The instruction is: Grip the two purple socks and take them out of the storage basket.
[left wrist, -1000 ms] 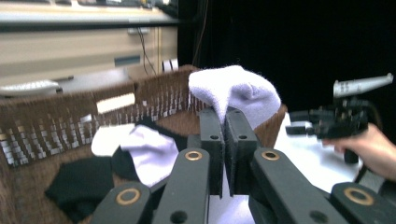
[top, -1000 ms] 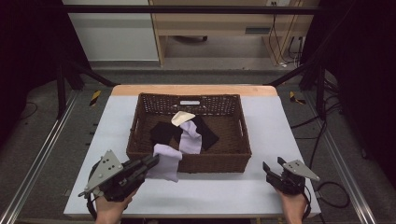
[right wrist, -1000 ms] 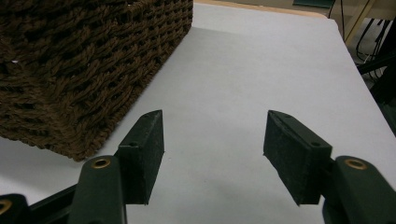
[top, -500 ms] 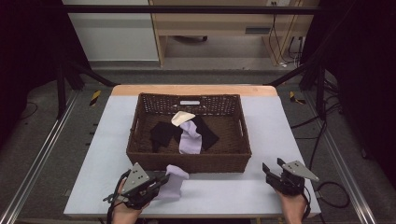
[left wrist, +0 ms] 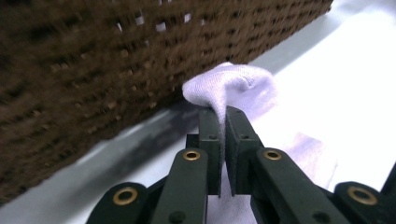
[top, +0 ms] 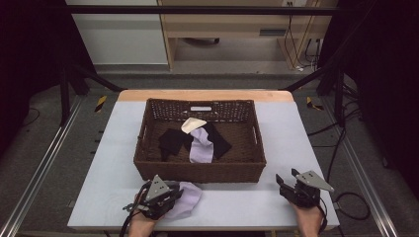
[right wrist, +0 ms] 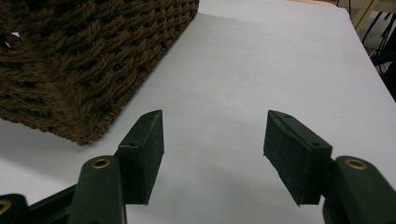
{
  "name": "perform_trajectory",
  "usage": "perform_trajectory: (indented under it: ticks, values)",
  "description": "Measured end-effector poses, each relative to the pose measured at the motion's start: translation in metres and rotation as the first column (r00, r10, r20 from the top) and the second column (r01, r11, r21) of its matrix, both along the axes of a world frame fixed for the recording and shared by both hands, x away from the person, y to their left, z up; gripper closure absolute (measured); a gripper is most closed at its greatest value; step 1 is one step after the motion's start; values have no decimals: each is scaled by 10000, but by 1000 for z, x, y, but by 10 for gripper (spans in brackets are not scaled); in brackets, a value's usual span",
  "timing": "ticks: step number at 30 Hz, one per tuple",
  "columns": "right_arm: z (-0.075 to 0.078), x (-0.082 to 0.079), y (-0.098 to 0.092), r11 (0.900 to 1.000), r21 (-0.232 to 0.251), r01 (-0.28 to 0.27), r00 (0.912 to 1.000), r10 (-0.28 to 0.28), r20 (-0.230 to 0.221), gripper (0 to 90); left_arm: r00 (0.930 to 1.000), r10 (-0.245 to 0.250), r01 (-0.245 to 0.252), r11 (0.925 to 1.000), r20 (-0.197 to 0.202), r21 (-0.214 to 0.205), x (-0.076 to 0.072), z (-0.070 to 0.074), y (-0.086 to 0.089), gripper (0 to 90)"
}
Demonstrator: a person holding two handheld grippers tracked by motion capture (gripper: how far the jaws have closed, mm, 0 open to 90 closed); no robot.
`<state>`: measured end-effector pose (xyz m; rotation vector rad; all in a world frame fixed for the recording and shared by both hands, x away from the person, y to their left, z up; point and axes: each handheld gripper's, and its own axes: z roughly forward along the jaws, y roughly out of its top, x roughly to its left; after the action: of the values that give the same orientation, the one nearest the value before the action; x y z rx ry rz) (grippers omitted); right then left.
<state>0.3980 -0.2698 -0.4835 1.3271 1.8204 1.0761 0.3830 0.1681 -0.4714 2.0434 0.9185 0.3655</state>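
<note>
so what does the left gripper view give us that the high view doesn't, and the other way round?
Left gripper view: the left tongs pinching a fold of the lavender cloth, close against the wicker basket's outer wall.

High view: the basket's inside, holding a black cloth, a cream cloth and a second lavender piece; also the right tongs, open.

Both: basket, the gripped lavender cloth, white table.
</note>
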Motion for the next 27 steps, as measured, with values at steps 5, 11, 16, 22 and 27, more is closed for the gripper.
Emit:
perform_trajectory:
  ticks: [5, 11, 16, 22, 27]
  values:
    - [0, 0, 0, 10000, 22, -8, 10000, 8, 11, 378, 9997, 177, -173, 9997, 190, -183, -3, 4, 2, 707]
    - [1, -1, -1, 10000, 48, 12, 10000, -12, 69, 377, 9980, 616, -612, 9976, 124, -319, -8, 18, 7, 601]
    - [1, -1, -2, 10000, 76, 47, 9999, -47, 94, 372, 9956, 829, -801, 9948, 436, -627, -12, 35, 14, 545]
    - [1, 1, -2, 9999, 141, 96, 9999, -98, 113, 368, 9899, 1066, -968, 9899, 934, -1032, -7, 62, 19, 506]
    - [1, 1, -2, 9998, 133, 165, 9997, -167, 154, 359, 9811, 1226, -1040, 9865, 1495, -1268, 3, 89, 16, 478]
